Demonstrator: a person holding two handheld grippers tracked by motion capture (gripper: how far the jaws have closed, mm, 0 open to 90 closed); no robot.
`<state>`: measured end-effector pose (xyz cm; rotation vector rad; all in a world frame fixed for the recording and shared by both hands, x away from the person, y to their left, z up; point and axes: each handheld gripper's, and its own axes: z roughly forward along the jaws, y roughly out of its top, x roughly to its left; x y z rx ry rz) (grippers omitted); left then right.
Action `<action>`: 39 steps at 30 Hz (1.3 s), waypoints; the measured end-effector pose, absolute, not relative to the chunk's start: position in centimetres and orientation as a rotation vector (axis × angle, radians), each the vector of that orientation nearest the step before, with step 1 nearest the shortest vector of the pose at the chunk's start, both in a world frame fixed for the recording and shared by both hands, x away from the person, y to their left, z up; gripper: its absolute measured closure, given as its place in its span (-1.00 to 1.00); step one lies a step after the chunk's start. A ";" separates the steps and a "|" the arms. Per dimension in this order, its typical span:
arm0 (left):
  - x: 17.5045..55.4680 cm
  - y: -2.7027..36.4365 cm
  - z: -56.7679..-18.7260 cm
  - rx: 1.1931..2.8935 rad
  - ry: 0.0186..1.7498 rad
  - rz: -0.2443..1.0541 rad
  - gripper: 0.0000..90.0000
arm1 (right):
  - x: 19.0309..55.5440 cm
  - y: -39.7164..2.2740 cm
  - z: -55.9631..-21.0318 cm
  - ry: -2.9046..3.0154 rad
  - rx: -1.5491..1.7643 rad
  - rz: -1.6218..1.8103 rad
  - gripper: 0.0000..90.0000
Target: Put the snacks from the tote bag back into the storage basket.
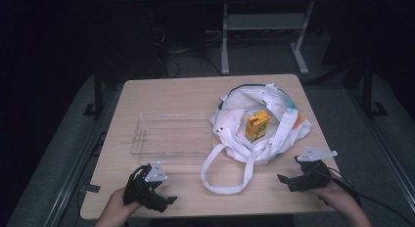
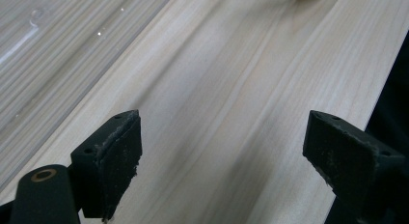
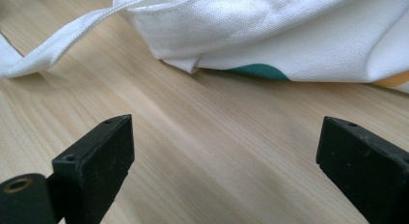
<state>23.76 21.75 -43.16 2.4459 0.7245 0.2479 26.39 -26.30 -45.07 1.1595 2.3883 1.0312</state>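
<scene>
A white cloth tote bag (image 1: 266,124) with teal and orange patches lies open on the right half of the wooden table (image 1: 166,92). A yellow carton (image 1: 257,125) stands inside it. The bag's strap (image 1: 227,173) loops toward the front edge. A clear plastic tray (image 1: 169,135) rests left of the bag. My left gripper (image 1: 164,200) sits near the front left edge, open, with bare wood between its jaws (image 2: 222,151). My right gripper (image 1: 288,180) hovers at the front right, open and empty (image 3: 224,156), pointing at the bag's lower edge (image 3: 270,35).
The table's front edge runs just below both hands. Beyond the far edge stand a metal table frame (image 1: 264,36) and cables on a dark floor. A corner of the clear tray (image 2: 48,50) lies ahead and left of the left gripper.
</scene>
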 end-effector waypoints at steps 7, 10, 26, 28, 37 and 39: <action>24.1 22.1 -42.9 2.406 0.745 0.223 -0.70 | 26.6 -26.5 -44.5 2.393 1.211 1.020 -0.87; 24.1 22.3 -42.9 2.384 0.765 0.217 -0.70 | 26.6 -26.5 -44.1 2.405 1.209 1.003 -0.87; 24.4 23.1 -42.7 2.357 0.788 0.208 -0.70 | 27.6 -26.3 -42.7 2.517 1.236 0.958 -0.65; 24.4 23.2 -42.7 2.350 0.790 0.210 -0.70 | 27.7 -26.2 -42.4 2.524 1.222 0.952 -0.63; 24.5 23.2 -42.6 2.332 0.802 0.206 -0.70 | 28.1 -25.5 -41.0 2.535 1.177 0.941 -0.51; 24.5 23.3 -42.6 2.337 0.800 0.208 -0.70 | 28.2 -25.4 -40.6 2.535 1.169 0.939 -0.49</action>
